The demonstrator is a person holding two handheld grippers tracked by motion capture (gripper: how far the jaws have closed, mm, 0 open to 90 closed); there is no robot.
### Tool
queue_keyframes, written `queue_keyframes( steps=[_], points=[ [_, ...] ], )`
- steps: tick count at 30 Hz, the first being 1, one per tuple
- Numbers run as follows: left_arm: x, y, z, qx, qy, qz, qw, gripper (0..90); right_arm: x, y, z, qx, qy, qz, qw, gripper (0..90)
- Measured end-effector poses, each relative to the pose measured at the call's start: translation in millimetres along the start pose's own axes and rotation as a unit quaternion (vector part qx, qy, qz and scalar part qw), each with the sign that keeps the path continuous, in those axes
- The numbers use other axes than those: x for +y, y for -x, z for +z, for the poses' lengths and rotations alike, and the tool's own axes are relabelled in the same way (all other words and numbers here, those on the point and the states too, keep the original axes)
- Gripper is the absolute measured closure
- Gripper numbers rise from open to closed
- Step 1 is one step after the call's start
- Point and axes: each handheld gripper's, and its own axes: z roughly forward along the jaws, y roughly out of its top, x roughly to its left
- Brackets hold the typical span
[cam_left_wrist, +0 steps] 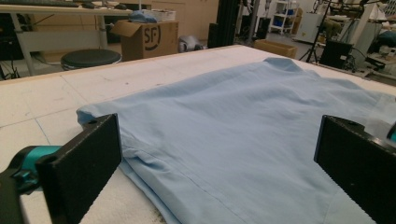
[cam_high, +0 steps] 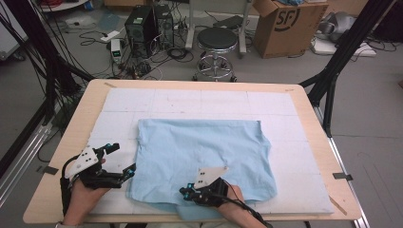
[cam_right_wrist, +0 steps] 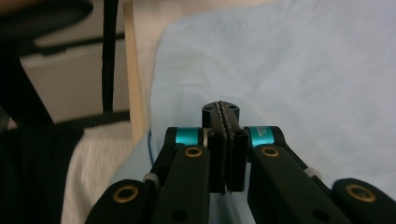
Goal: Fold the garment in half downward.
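A wooden table (cam_high: pixel 304 102) topped with a white mat (cam_high: pixel 294 142) carried a light blue garment (cam_high: pixel 199 152), spread almost flat across the mat's middle and near side with its near hem draped over the table's front edge. The left gripper (cam_high: pixel 121 161) sat at the cloth's left edge with its jaws spread wide and nothing between them, so a sound grab there would likely mean sliding one jaw under the hem before closing. The right gripper (cam_high: pixel 186 192) rested over the near hem, jaws pressed together, with no cloth visibly caught between them.
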Motion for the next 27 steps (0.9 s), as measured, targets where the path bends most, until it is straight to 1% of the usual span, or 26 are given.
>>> queue_keyframes(
  steps=[2, 4, 5, 6, 8, 9, 12, 14, 16, 17, 18, 20, 24, 25, 26, 27],
  points=[
    [0.2, 0.2, 0.2, 0.0, 0.0, 0.0, 1.0, 1.7, -2.1, -5.1, 6.8, -0.008, -0.029, -0.025, 0.9993, 89.8],
    [0.2, 0.0, 0.7, -0.001, 0.0, 0.001, 1.0, 1.7, -5.7, -9.2, 13.8, -0.016, -0.056, -0.044, 0.9974, 89.8],
    [0.3, 0.0, 0.9, -0.001, -0.002, 0.002, 1.0, 1.7, -7.4, -10.9, 16.0, -0.026, -0.057, -0.053, 0.9966, 89.8],
    [0.3, 0.6, 1.3, -0.001, -0.001, 0.0, 1.0, 1.7, -7.4, -11.1, 16.0, -0.025, -0.057, -0.054, 0.9966, 89.8],
    [0.4, 1.1, 1.6, -0.003, -0.001, 0.002, 1.0, 1.7, -6.7, -10.3, 15.5, -0.023, -0.056, -0.047, 0.9971, 89.8],
    [0.6, 1.4, 1.5, -0.003, -0.001, 0.003, 1.0, 1.7, -6.1, -10.5, 13.8, -0.024, -0.052, -0.048, 0.9972, 89.8],
    [0.6, 1.1, 0.7, -0.004, 0.0, 0.002, 1.0, 1.7, -1.2, -10.4, 0.3, -0.023, -0.014, -0.036, 0.999, 89.8],
    [0.8, 1.0, 0.4, -0.005, 0.001, 0.003, 1.0, 1.7, 2.8, -7.3, -10.8, -0.032, 0.006, -0.035, 0.9989, 89.8],
    [1.2, 2.1, 0.0, -0.007, 0.004, 0.003, 1.0, 1.7, 5.6, -3.3, -22.0, -0.039, 0.02, -0.027, 0.9987, 89.6],
    [1.6, 2.5, -0.4, -0.008, 0.005, 0.005, 0.9999, 1.7, 6.7, -0.6, -27.6, -0.038, 0.026, -0.022, 0.9987, 89.6],
    [2.0, 3.0, -0.4, -0.01, 0.006, 0.005, 0.9999, 1.7, 7.8, 1.7, -33.2, -0.041, 0.033, -0.014, 0.9985, 89.4],
    [2.6, 3.9, -0.5, -0.011, 0.009, 0.006, 0.9999, 1.7, 10.2, 8.1, -44.6, -0.048, 0.047, -0.007, 0.9977, 89.1],
    [3.4, 3.3, -0.5, -0.011, 0.009, 0.006, 0.9999, 1.7, 12.6, 23.7, -66.6, -0.07, 0.077, 0.007, 0.9946, 78.5],
    [3.9, 3.5, -0.5, -0.011, 0.01, 0.006, 0.9999, 1.7, 12.9, 28.2, -70.8, -0.073, 0.084, 0.011, 0.9937, 74.3],
    [4.2, 3.6, -0.4, -0.011, 0.01, 0.006, 0.9999, 1.7, 13.1, 33.0, -75.0, -0.084, 0.092, 0.016, 0.9921, 67.9],
    [4.8, 3.9, -0.5, -0.011, 0.011, 0.007, 0.9999, 1.7, 13.0, 36.6, -77.1, -0.088, 0.096, 0.017, 0.9914, 63.6]
  ],
)
